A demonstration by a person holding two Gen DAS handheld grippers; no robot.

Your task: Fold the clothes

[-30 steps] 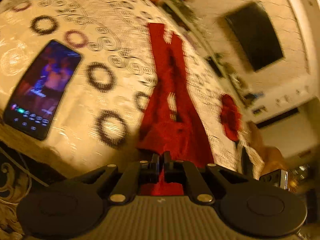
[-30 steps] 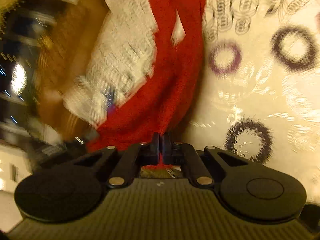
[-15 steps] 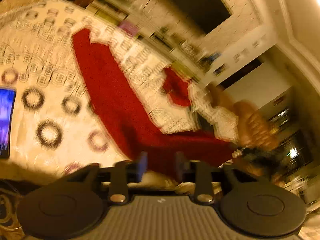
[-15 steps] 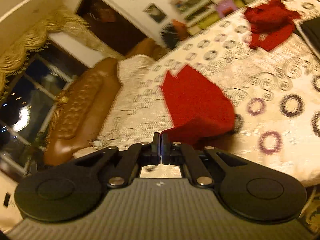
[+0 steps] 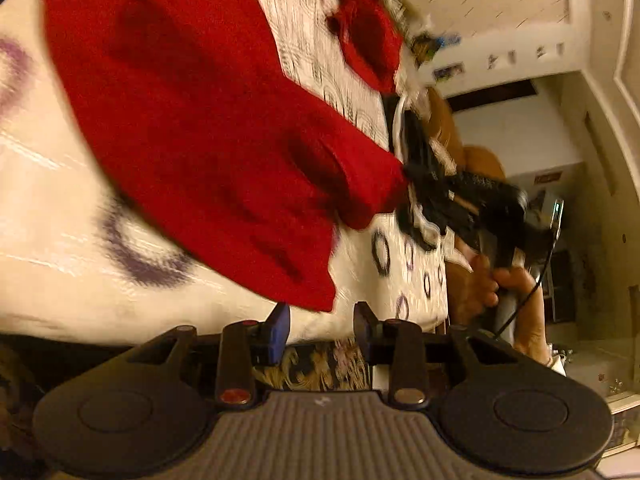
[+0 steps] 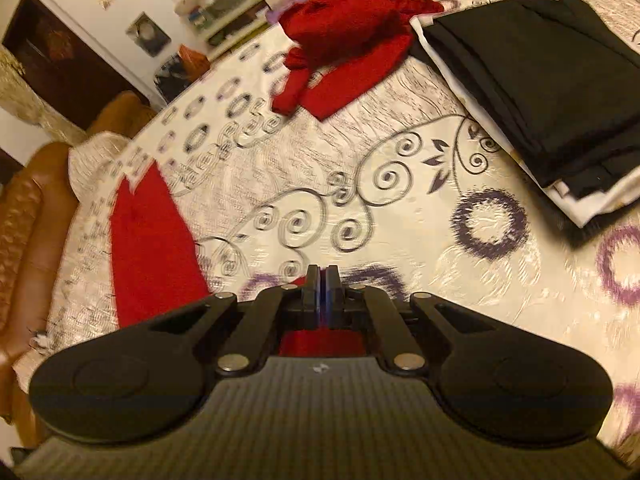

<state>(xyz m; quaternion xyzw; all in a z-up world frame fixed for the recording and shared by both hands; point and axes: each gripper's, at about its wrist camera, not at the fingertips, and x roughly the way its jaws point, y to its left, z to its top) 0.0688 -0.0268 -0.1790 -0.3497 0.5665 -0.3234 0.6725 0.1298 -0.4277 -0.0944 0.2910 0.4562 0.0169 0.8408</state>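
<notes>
A red garment [image 5: 192, 120] lies spread on the cream patterned bedspread [image 5: 60, 220], filling most of the left wrist view. My left gripper [image 5: 322, 316] is open, and the garment's near corner lies just ahead of the gap without touching the pads. At the garment's far right corner sits my right gripper [image 5: 460, 196], held by a hand [image 5: 480, 288] and pinching the cloth. In the right wrist view my right gripper [image 6: 321, 276] is shut, with the red garment [image 6: 152, 248] trailing left and showing beneath the jaws.
A second, crumpled red garment [image 6: 348, 40] lies at the far side of the bedspread [image 6: 400, 220]. A folded black and white stack [image 6: 532, 92] sits at the right. A brown leather sofa [image 6: 24, 220] runs along the left edge. Patterned carpet [image 5: 320, 364] shows below the bed's edge.
My left gripper has opened and let go of the red garment, then swung down close over it. My right gripper stayed shut and swung across the bed with its corner.
</notes>
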